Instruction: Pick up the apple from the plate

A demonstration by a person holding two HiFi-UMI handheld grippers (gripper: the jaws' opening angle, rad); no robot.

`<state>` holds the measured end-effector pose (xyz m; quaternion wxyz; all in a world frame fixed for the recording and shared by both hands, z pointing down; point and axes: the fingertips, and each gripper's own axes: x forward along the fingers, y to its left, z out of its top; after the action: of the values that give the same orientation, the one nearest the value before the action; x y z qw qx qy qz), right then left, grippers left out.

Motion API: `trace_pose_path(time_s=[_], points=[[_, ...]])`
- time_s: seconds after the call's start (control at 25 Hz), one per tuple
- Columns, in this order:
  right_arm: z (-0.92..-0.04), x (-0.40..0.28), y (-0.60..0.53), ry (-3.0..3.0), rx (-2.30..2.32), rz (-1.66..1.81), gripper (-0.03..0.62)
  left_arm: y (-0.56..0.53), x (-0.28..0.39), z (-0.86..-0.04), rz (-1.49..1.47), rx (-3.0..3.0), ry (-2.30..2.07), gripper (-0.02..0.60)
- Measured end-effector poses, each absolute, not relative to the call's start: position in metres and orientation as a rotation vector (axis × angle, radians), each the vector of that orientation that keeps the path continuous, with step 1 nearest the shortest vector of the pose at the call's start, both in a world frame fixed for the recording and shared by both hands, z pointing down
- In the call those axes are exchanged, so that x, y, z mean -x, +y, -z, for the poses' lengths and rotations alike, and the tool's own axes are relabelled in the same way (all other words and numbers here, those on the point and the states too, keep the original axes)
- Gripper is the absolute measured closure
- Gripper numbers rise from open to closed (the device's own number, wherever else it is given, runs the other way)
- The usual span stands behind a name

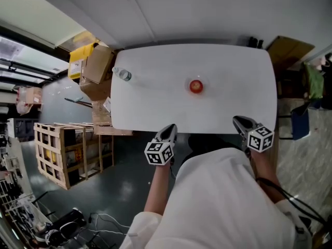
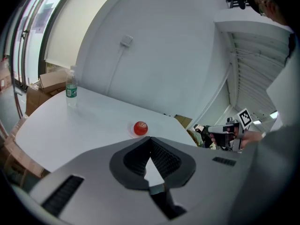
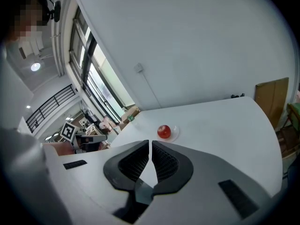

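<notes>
Room: a workshop with a grey floor, with a wooden crate [image 1: 62, 152] and cardboard boxes [image 1: 96, 69] off the table's left end.
Table [image 1: 155, 102]: white with rounded corners, nearly bare; a person stands at its near edge.
Bottle [image 1: 123, 75]: clear plastic, upright by the far left corner, well apart from everything else.
Plate [image 3: 174, 133]: small and pale, right of the table's middle, about halfway between the near and far edges.
Apple [image 1: 195, 86]: red, sitting on the plate with nothing touching it.
Left gripper [image 1: 170, 129]: over the near edge, jaws pressed together and empty.
Right gripper [image 1: 238, 121]: also over the near edge, jaws likewise closed on nothing.
Bearing: the apple lies ahead and between the two grippers, inward of each. I'd call neither clearly nearer.
Shape: it is round, so no axis matters.
Next: whichever gripper goes, its jaws must spread first.
</notes>
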<state>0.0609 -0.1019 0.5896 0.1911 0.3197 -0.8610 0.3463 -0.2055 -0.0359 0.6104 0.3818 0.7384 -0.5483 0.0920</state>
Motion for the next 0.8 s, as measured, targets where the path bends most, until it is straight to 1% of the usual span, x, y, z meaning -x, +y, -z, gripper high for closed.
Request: trace_pose_path(time_s=[0.56,0.64,0.72,0.8], points=[[-0.614,-0.071,-0.151,-2.395,-0.795,-1.048,0.551,-0.130,0.154,-0.624,-0.376,-1.988,-1.357,0.577],[-0.619,-0.073,-0.154,-2.385,-0.788,-1.065,0.551,-0.141,0.152,-0.629,-0.400,-1.990,-1.355,0.563],[-0.624,-0.077,-0.158,-2.374,-0.782,-1.085,0.551,-0.153,0.149,-0.632,-0.420,-1.986,-1.354,0.532],[-0.628,-0.083,-0.165,-2.364,-0.776,-1.101,0.551,-0.167,0.146,-0.635,-0.438,-1.982,-1.353,0.521]])
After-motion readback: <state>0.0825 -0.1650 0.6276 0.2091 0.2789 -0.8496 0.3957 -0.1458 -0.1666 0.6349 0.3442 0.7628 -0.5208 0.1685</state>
